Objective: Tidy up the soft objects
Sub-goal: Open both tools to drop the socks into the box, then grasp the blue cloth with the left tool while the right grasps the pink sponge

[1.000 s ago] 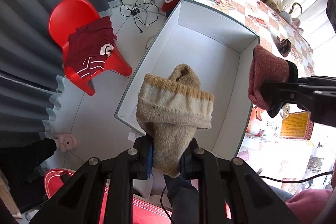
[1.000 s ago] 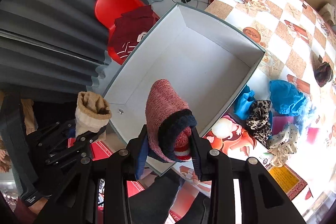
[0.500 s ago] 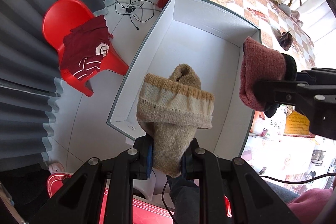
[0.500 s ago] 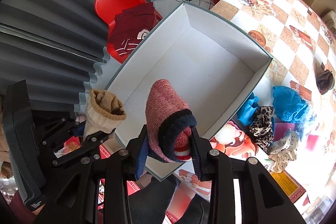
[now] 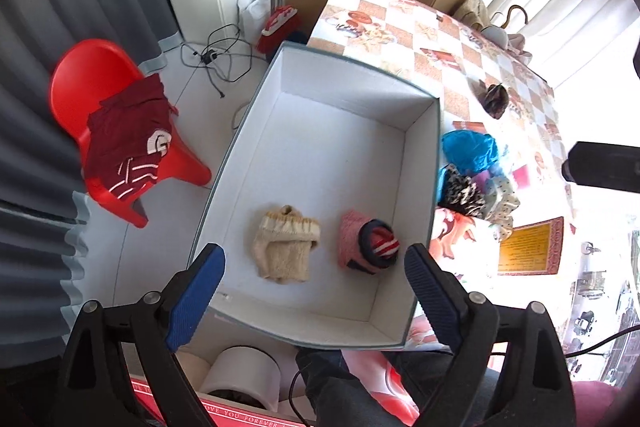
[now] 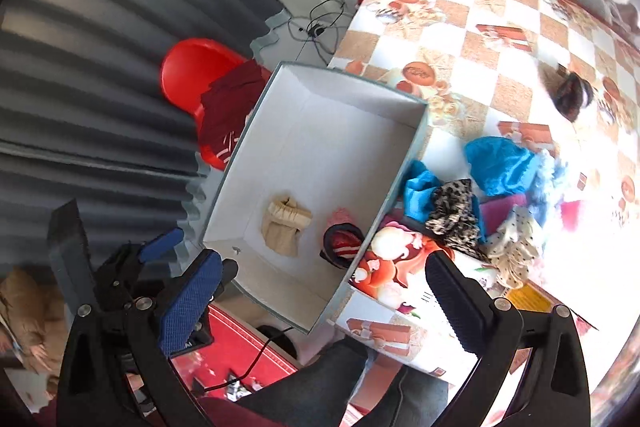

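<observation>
Beige knitted sock bundle and pink knitted bundle now lie released in my white cardboard box; both tongs gape wide, empty, free for more.

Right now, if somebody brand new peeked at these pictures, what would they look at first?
Probably the big white box at the table's edge, with two rolled-up woolly bundles lying side by side near its close end: a beige one and a pink one with a navy cuff. Next, the bright red chair on the floor beside the box with dark red clothes on it, and the jumble of blue and spotted fabrics on the checkered tablecloth.
</observation>
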Demonstrator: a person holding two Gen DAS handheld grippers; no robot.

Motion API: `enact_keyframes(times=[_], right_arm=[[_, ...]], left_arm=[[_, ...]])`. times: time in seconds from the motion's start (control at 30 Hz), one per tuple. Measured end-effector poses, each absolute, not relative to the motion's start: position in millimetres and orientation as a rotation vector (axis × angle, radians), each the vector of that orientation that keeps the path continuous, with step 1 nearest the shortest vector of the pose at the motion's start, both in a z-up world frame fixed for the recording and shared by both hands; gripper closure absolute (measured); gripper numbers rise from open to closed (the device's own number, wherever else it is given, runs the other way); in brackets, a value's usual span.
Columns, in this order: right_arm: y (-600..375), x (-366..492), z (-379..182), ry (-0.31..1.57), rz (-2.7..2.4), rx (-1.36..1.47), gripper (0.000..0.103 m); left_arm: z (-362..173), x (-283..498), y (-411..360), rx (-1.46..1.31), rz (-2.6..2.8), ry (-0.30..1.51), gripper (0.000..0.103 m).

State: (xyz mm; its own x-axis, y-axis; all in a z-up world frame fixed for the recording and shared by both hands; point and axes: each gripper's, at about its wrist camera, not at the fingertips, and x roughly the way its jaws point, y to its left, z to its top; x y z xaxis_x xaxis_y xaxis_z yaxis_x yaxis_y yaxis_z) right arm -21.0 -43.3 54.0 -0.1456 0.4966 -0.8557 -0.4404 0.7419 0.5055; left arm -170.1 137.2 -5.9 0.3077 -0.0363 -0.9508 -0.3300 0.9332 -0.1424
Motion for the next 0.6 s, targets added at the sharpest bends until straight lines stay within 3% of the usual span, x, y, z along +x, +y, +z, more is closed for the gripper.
enact_keyframes(times=[0.23, 0.4, 0.6], right_arm=[[-204.2, 32.4, 62.9, 1.482, 0.428, 0.229, 0.001], [-261.8, 65.7, -11.6, 1.625, 0.301, 0.24, 0.001], [-249.6, 98.7, -101.2, 1.754, 0.374, 0.24, 0.001]], left_arm=[[3.7, -70.7, 54.5, -0.118, -0.056, 1.3, 0.01], [-43.8, 8.7, -22.1, 0.038, -0.106, 1.438, 0.01], [-122.5, 64.2, -68.8, 0.137, -0.076, 1.613, 0.01]])
